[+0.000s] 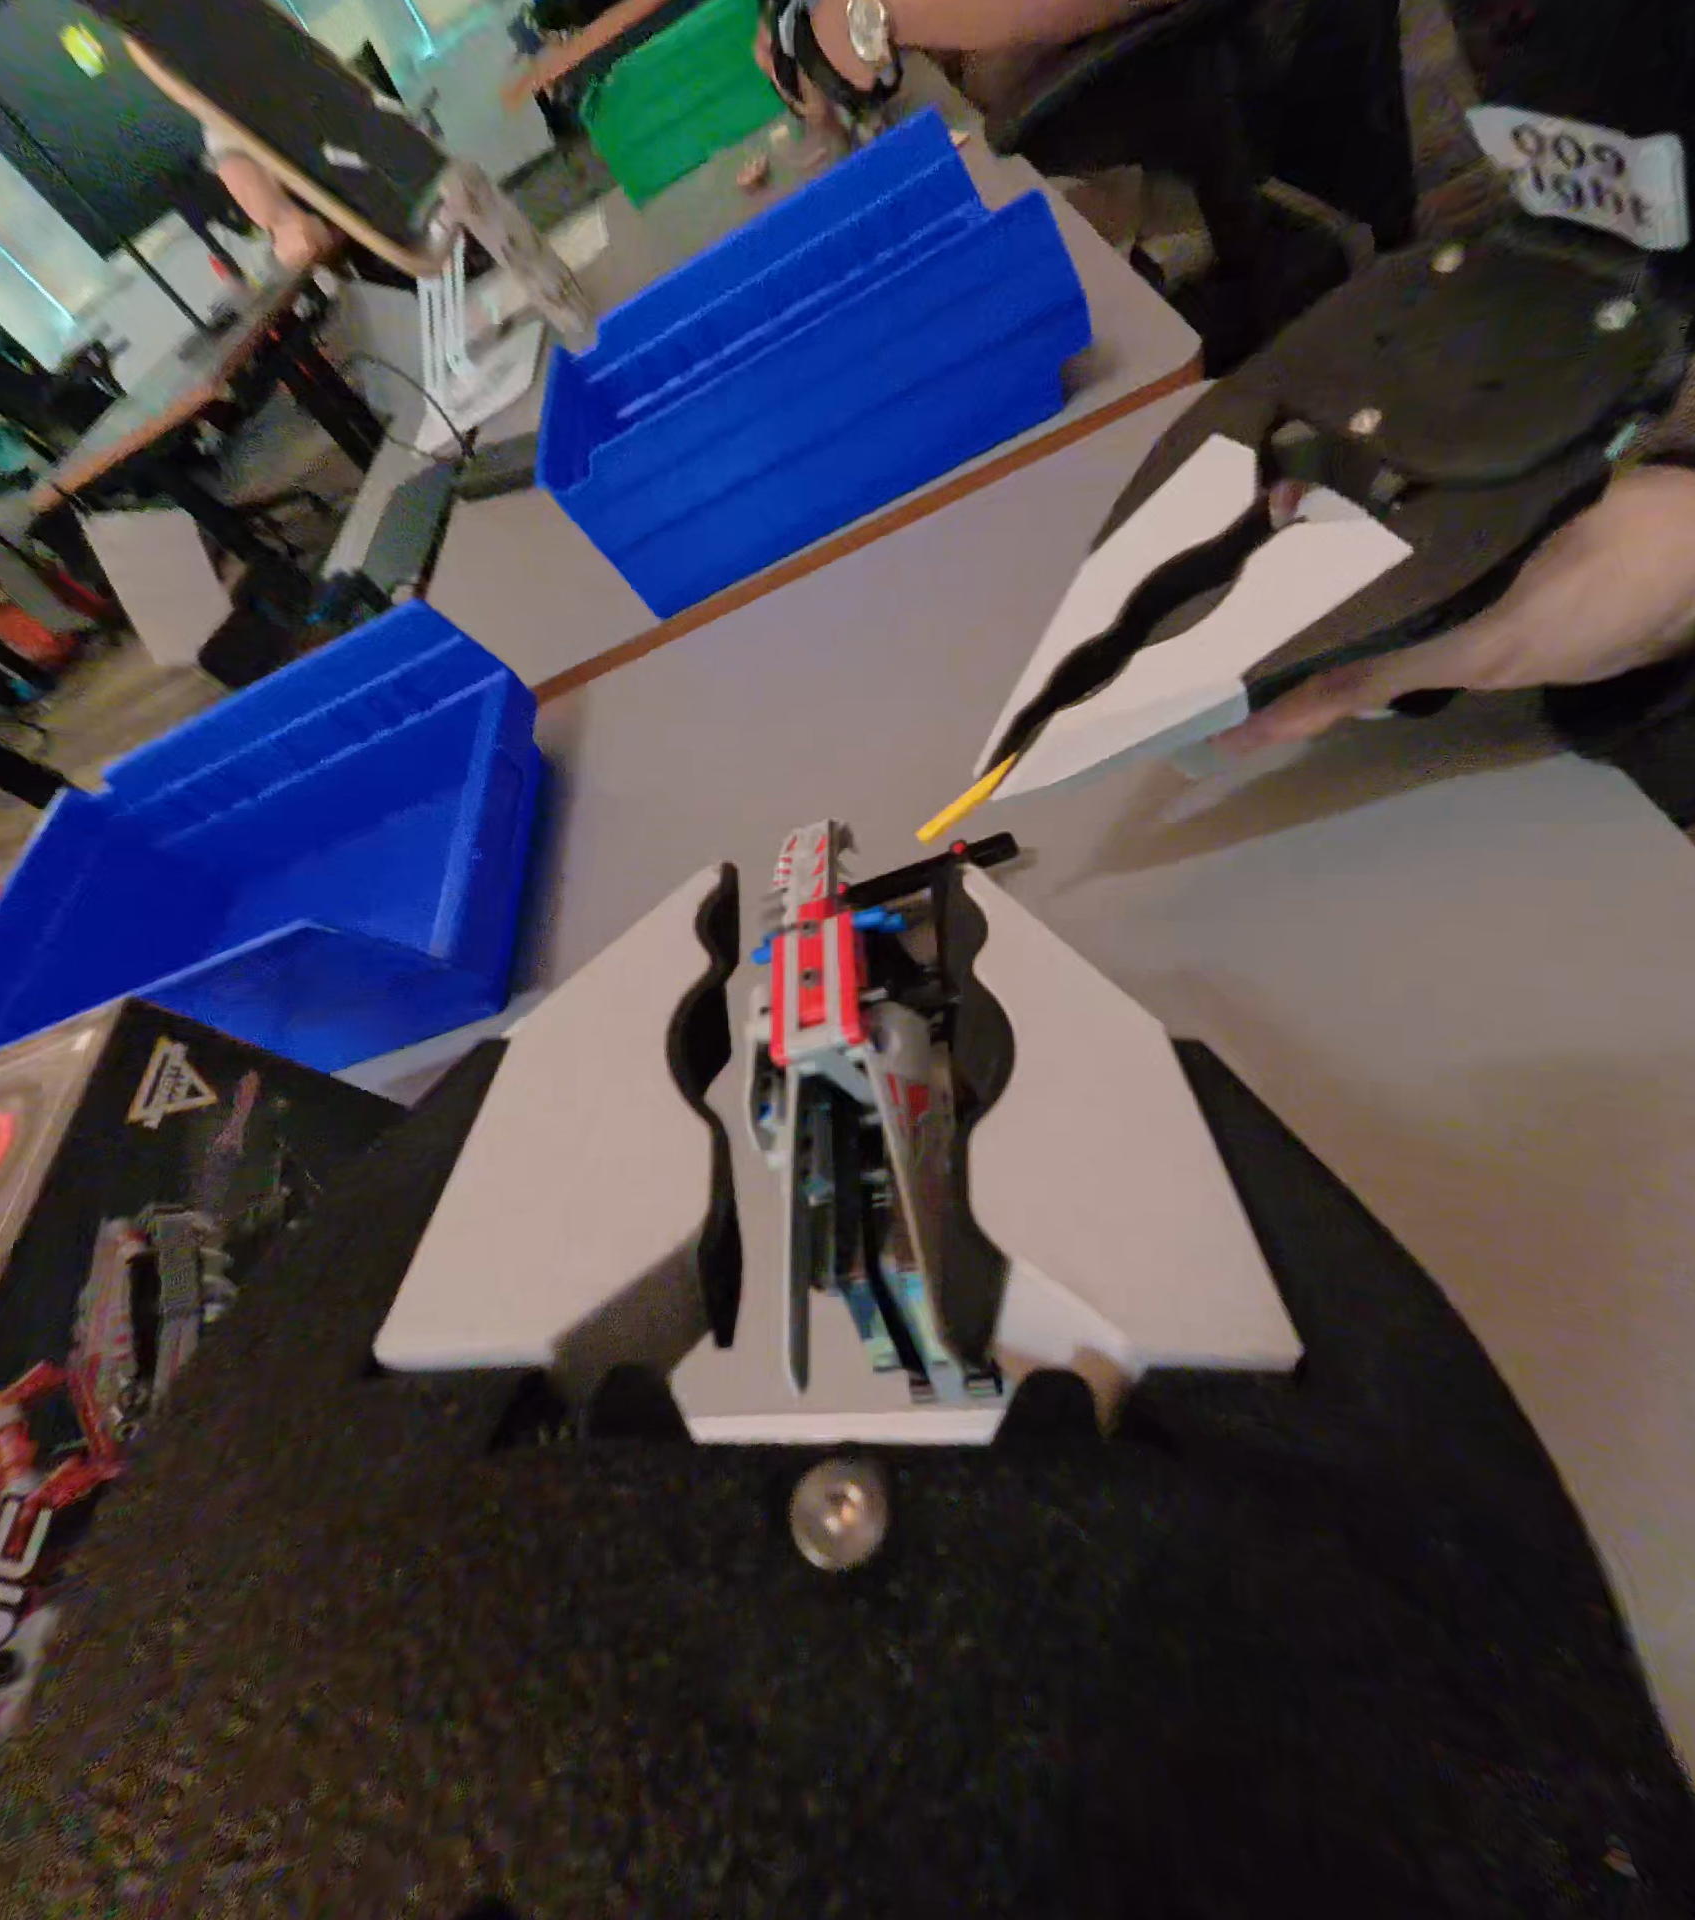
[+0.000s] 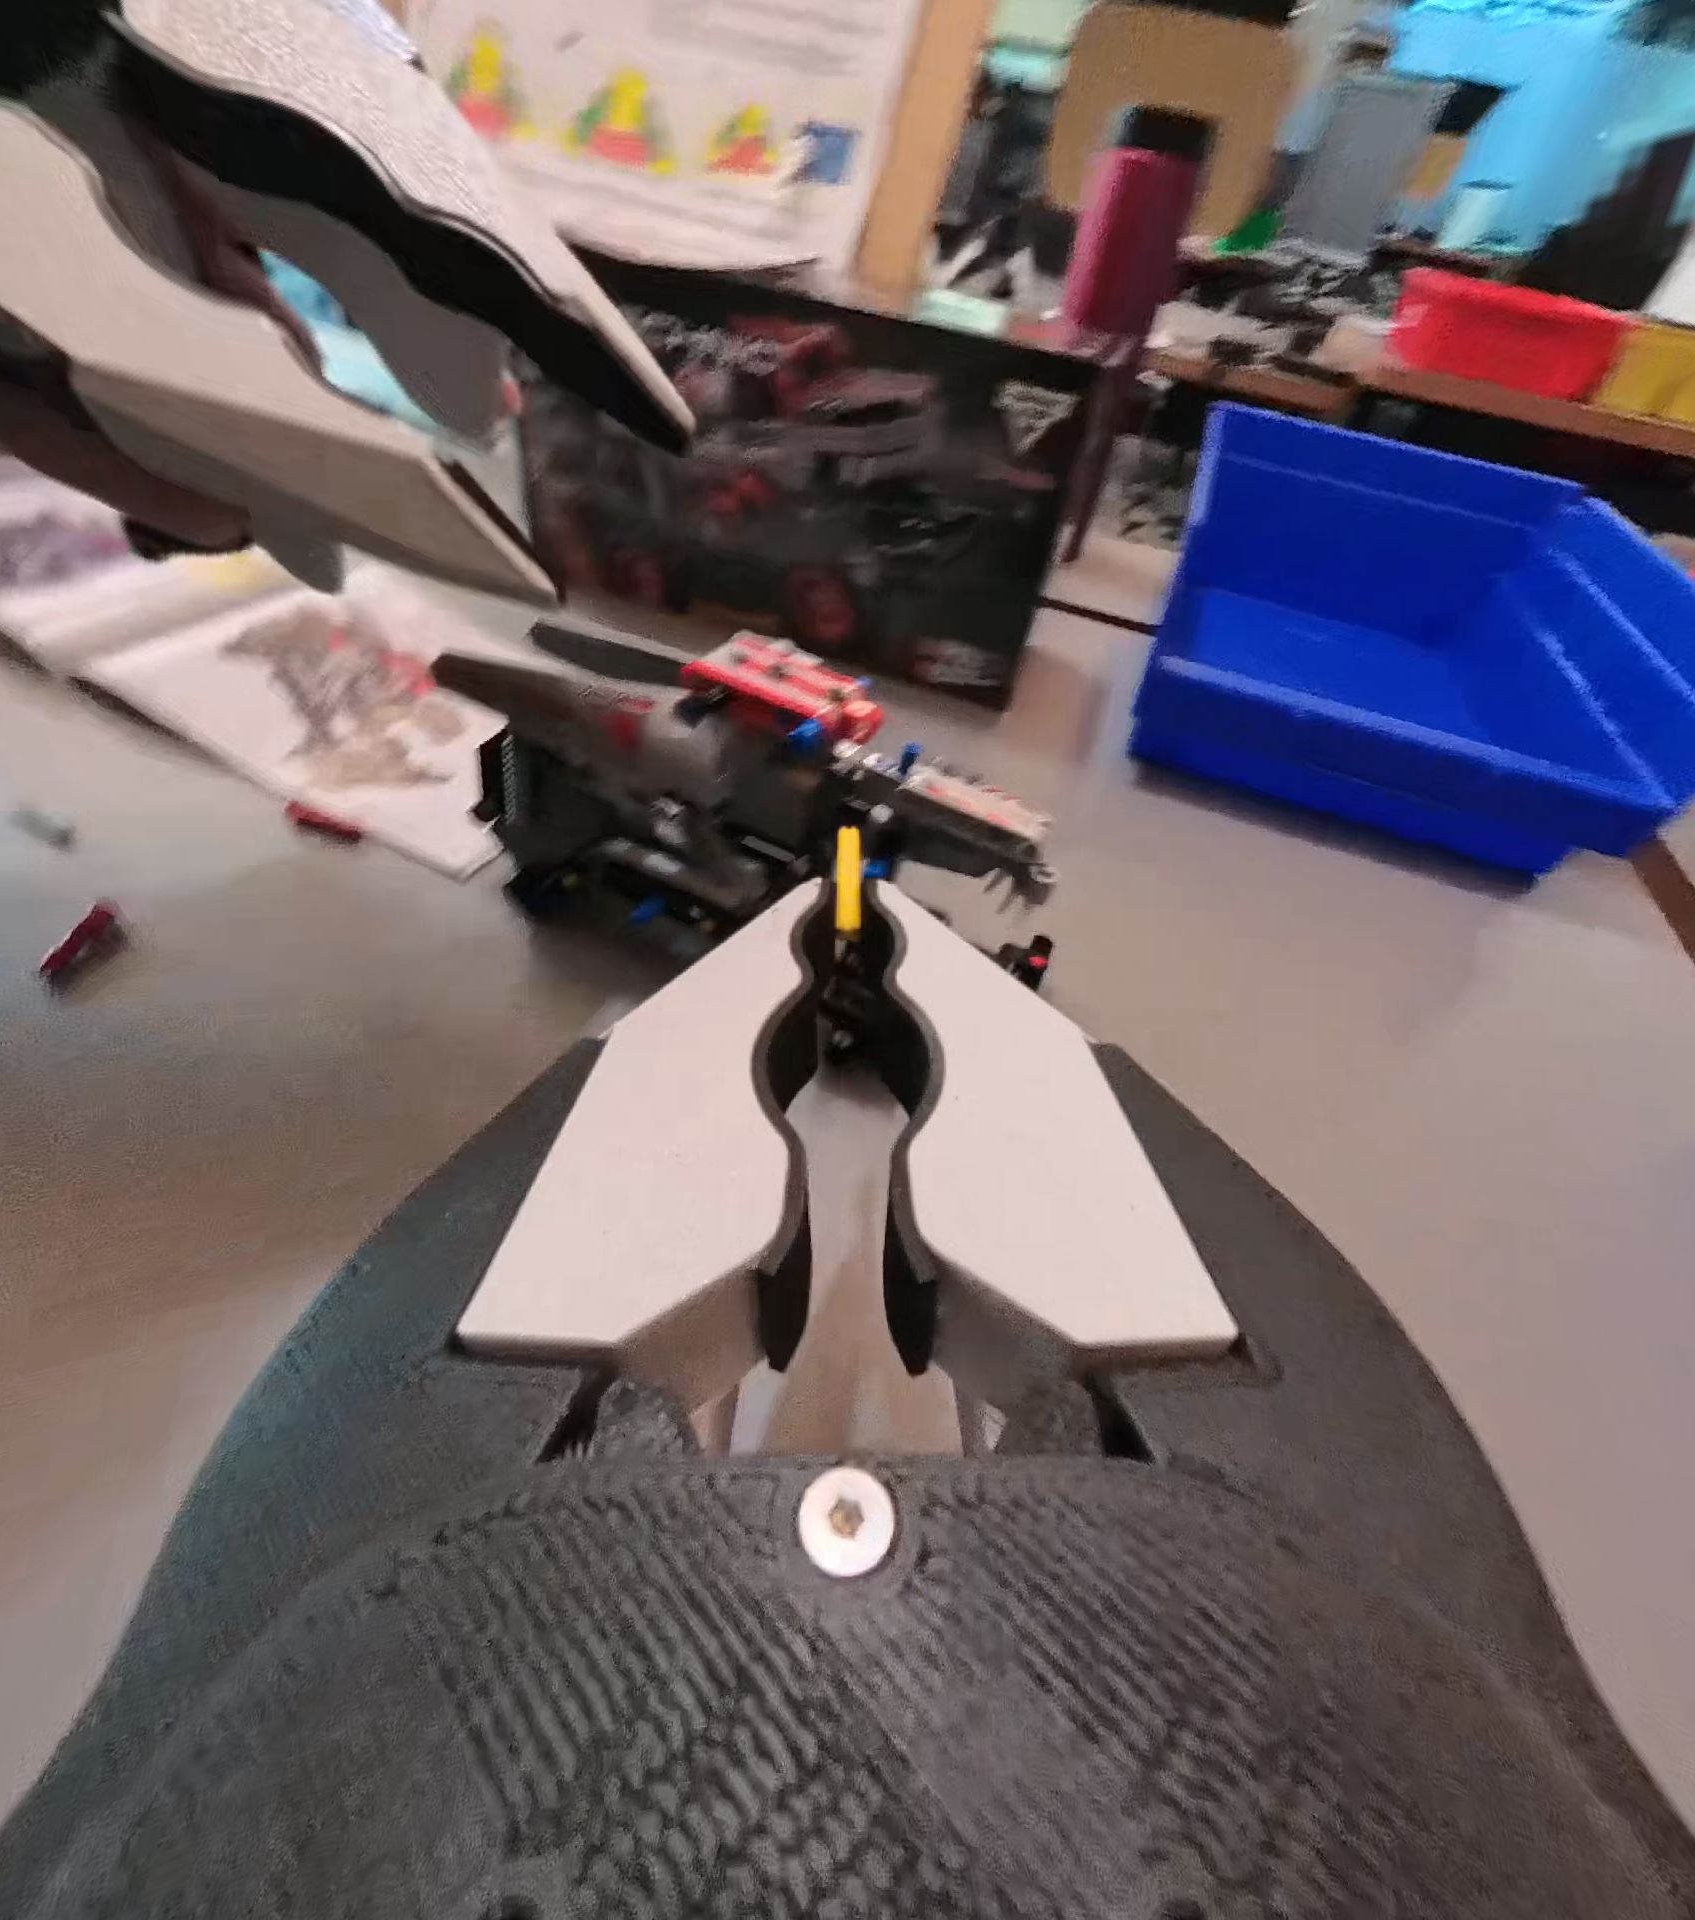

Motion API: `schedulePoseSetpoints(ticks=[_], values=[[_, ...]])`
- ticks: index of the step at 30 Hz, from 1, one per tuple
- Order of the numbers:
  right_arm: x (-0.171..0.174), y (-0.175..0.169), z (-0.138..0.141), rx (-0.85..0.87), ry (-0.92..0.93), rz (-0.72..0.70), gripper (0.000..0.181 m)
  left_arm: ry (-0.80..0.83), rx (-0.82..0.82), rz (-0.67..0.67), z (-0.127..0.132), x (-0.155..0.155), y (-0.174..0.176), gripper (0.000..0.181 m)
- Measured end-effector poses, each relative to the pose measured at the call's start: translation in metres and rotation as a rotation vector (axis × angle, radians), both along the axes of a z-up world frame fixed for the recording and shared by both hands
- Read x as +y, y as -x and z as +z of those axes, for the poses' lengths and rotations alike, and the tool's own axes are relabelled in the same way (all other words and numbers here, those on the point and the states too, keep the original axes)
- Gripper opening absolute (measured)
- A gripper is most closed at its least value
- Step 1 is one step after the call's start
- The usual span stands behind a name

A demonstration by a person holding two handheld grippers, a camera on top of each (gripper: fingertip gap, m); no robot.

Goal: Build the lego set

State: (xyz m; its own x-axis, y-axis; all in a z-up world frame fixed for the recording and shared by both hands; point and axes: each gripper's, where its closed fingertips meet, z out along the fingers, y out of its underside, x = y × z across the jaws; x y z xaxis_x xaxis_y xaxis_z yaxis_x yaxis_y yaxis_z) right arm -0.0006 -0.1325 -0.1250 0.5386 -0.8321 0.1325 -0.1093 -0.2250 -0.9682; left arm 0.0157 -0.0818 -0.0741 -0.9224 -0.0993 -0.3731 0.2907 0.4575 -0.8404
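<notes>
yellow axle [image 2: 849,891] in right gripper [image 2: 848,914] (model [image 2: 718,769] near)

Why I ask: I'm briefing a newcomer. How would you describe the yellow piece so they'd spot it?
On the grey table, find the half-built lego model in front of the dark box. Before it, the right tool pinches the yellow piece at its tips: a short thin rod, the only yellow part beside the red, grey and black model.

Two claws were in view, the left claw [image 1: 848,894] and the right claw [image 2: 848,899]. Two blue bins [image 1: 303,883] [image 1: 801,384] stood on the table [image 1: 1445,1039]. There was one lego model [image 2: 718,769], one yellow pin [image 2: 849,878], one set box [image 2: 822,520], one open booklet [image 2: 303,707], and two loose red pieces [image 2: 79,940] [image 2: 323,821].
</notes>
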Motion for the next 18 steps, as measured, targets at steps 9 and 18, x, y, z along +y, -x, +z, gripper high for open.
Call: schedulePoseSetpoints(ticks=[9, 18], values=[[0.002, -0.025, -0.016, 0.054, 0.006, -0.087, 0.002, -0.216, 0.515, -0.050, -0.028, -0.025, -0.077, 0.029], [0.001, -0.029, -0.018, 0.035, 0.066, -0.135, 0.003, -0.244, 0.869, -0.430, -0.061, -0.051, -0.070, 0.012]])
